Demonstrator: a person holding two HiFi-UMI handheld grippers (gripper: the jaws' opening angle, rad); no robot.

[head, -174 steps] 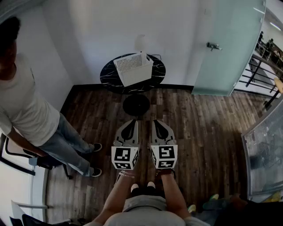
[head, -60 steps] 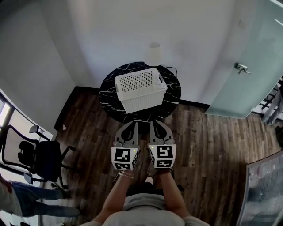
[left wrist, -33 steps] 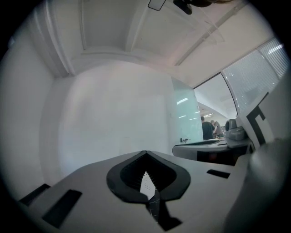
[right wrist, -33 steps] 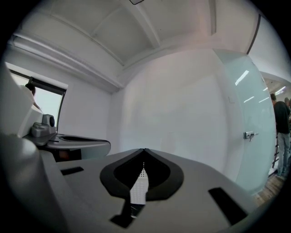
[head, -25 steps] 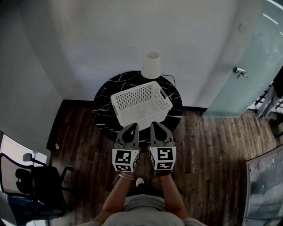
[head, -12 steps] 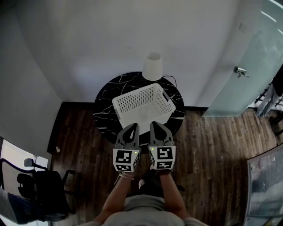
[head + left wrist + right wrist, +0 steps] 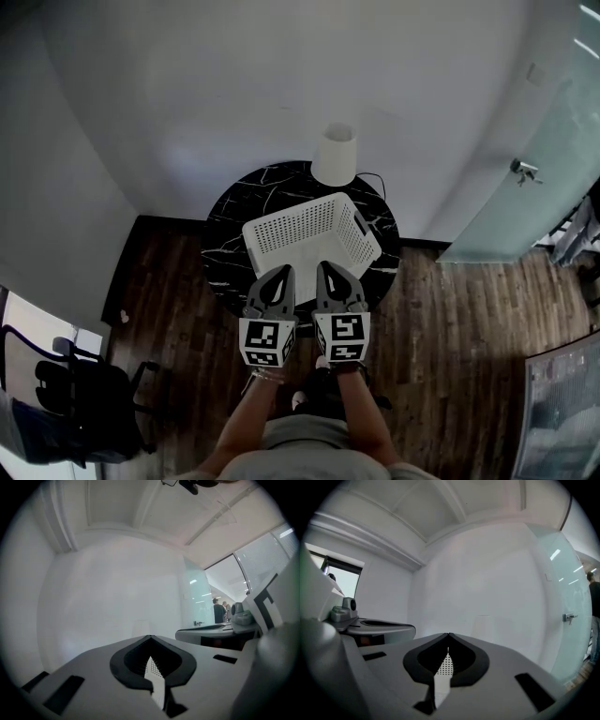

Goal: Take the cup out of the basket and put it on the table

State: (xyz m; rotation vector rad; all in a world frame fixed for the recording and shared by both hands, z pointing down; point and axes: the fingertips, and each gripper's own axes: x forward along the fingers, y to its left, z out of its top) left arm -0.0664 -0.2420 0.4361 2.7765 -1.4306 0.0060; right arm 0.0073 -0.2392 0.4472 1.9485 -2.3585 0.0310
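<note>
Below, a round black marbled counter (image 7: 228, 225) stands by the white wall, carrying a white perforated basket (image 7: 309, 234) set askew toward its front edge, with a white lampshade (image 7: 335, 155) behind it. Left claw (image 7: 278, 274) and right claw (image 7: 326, 270) are held side by side at the basket's near side, each with jaws pressed together, nothing gripped. Cup cannot be made out in any view; basket's inside too small to read.

There's a round black marble table (image 7: 234, 216) on the wooden floor (image 7: 450, 319), carrying a white perforated basket (image 7: 314, 239) and a white lamp (image 7: 335, 155) at its back edge.
</note>
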